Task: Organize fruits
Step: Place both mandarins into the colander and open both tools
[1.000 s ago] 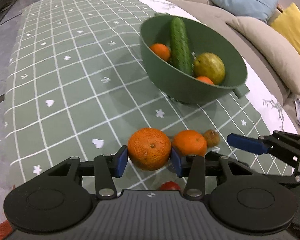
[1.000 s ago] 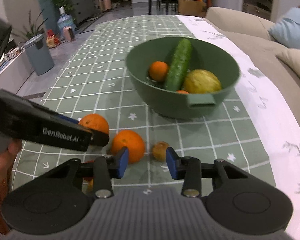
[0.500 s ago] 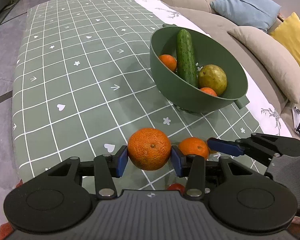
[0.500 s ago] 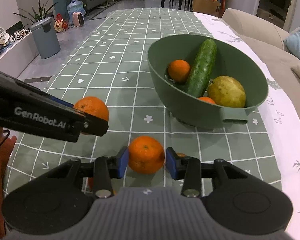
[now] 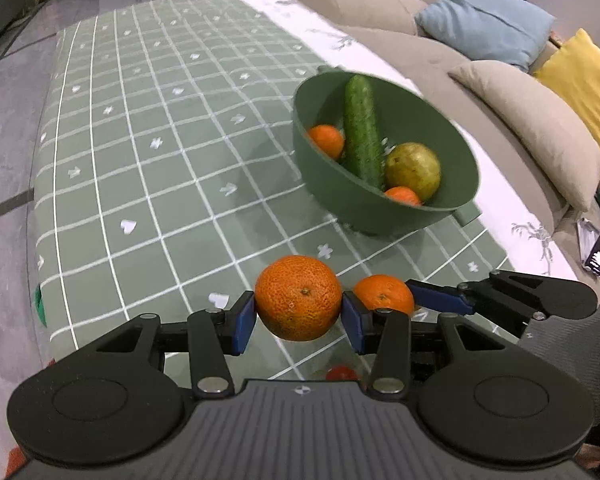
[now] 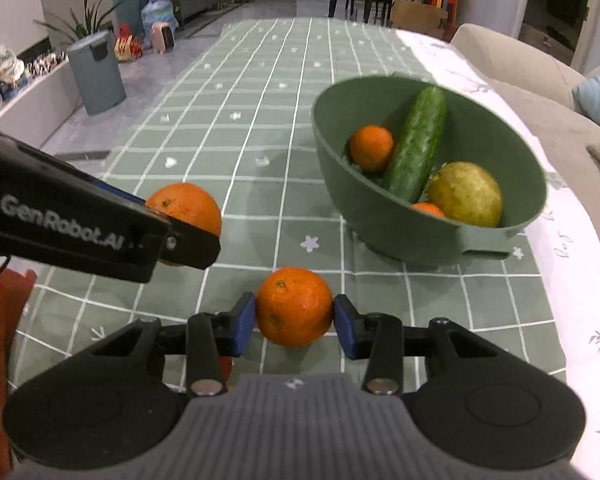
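My left gripper (image 5: pixel 299 316) is shut on a large rough orange (image 5: pixel 298 297) and holds it above the table; it also shows in the right wrist view (image 6: pixel 184 208). My right gripper (image 6: pixel 294 322) is shut on a smaller orange (image 6: pixel 294 306), seen in the left wrist view (image 5: pixel 382 293) too. A green bowl (image 5: pixel 352 196) ahead holds a cucumber (image 5: pixel 362 128), a yellow-green fruit (image 5: pixel 412 170) and two small oranges (image 5: pixel 327 141). The bowl also shows in the right wrist view (image 6: pixel 380 216).
A small red fruit (image 5: pixel 341 373) lies on the green checked tablecloth (image 5: pixel 140 168) under my left gripper. A beige sofa with cushions (image 5: pixel 532 128) runs along the right. A grey bin (image 6: pixel 96 72) stands on the floor at left.
My right gripper has closed on the smaller orange and lifted it. Both grippers have risen with their oranges; the small brown fruit has dropped out of view.
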`<state>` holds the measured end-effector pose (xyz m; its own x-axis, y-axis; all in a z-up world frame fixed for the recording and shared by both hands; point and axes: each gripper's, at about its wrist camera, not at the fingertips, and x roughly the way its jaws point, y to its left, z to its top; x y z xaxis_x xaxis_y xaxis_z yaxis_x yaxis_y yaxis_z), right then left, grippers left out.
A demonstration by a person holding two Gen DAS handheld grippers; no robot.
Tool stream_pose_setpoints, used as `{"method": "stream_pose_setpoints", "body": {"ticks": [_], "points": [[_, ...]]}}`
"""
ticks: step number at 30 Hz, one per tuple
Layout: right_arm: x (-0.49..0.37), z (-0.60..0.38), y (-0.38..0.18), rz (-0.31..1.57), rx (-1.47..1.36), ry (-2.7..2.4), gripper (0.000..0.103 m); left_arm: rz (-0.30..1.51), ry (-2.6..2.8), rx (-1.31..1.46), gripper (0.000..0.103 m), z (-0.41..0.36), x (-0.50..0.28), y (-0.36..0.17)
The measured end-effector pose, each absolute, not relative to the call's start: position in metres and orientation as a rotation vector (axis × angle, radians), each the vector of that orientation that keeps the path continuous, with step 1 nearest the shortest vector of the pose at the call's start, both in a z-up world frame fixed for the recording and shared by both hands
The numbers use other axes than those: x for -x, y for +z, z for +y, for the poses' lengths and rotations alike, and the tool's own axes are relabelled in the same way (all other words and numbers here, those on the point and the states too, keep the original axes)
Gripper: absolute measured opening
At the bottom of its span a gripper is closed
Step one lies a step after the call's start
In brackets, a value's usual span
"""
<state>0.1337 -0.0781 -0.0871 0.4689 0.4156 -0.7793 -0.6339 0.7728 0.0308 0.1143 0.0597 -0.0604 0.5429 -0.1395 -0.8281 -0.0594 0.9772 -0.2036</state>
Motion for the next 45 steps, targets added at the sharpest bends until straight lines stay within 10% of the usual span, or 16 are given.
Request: {"method": "stream_pose_setpoints", "body": {"ticks": [23,45], "points": [[-0.182,-0.169,-0.003,0.709,0.166,0.517,0.039,1.046,-0.118,-0.004,0.052,-0.002,-0.197,-0.011],[-0.291,-0.125,-0.054,0.789,0.347,0.571,0.039,1.21,-0.173,-0.224,0.052,-0.015,-0.265,-0.067]]}}
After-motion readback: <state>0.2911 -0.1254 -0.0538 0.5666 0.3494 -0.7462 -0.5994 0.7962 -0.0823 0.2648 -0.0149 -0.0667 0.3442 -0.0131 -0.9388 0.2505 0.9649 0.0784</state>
